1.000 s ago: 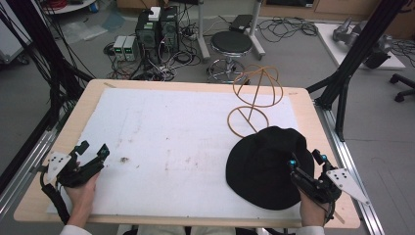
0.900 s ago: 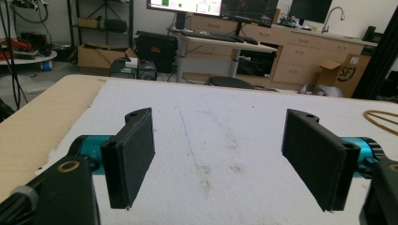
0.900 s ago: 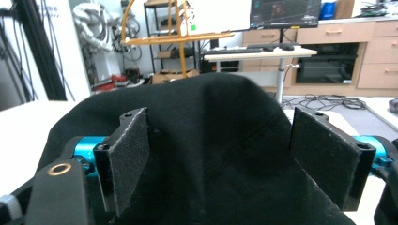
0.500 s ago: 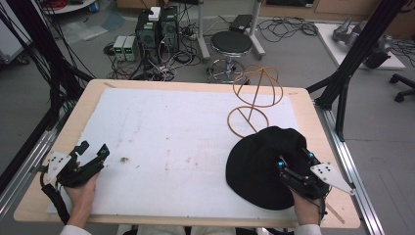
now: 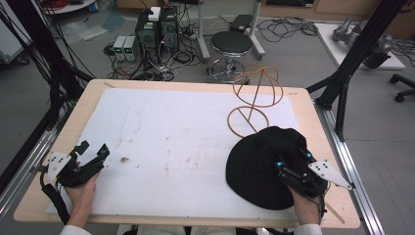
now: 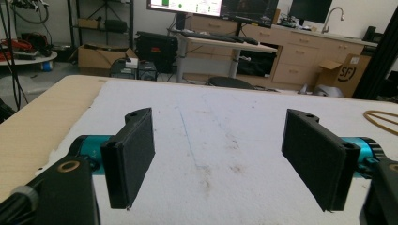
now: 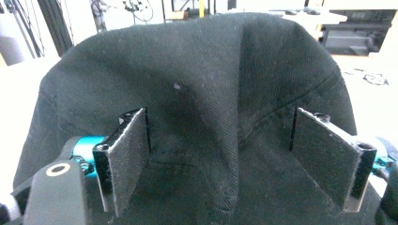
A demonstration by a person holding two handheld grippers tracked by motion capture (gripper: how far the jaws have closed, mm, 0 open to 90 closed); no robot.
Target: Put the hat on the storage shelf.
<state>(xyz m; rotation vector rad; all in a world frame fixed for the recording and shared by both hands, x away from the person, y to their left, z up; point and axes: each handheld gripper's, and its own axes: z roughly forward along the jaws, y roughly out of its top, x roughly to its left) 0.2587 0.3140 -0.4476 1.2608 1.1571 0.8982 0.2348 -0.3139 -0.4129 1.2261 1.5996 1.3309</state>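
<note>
We see a wooden desk (image 5: 313,105) covered by a white sheet (image 5: 176,132), viewed from above. Our left gripper (image 5: 91,151) rests at the near left corner, held by a hand (image 5: 82,193). Its fingers (image 6: 133,152) are spread wide apart and hold nothing; between them lies bare white sheet with a few small brown marks (image 6: 206,174).

Our right gripper (image 5: 293,159) sits at the near right, over a black cloth hat (image 5: 259,164) that lies on the sheet. Its fingers (image 7: 126,154) are also spread wide, with the hat's dark fabric bulging up between them; a raised fold (image 7: 234,140) runs down the middle of the gap. We cannot tell whether the fingers touch the cloth.

Just beyond the hat stands a thin orange wire frame (image 5: 257,95) of looping rings, its lower ring touching the hat's far edge. Past the desk, on the floor, are a round stool (image 5: 231,45) and tangled cables (image 5: 161,63).
</note>
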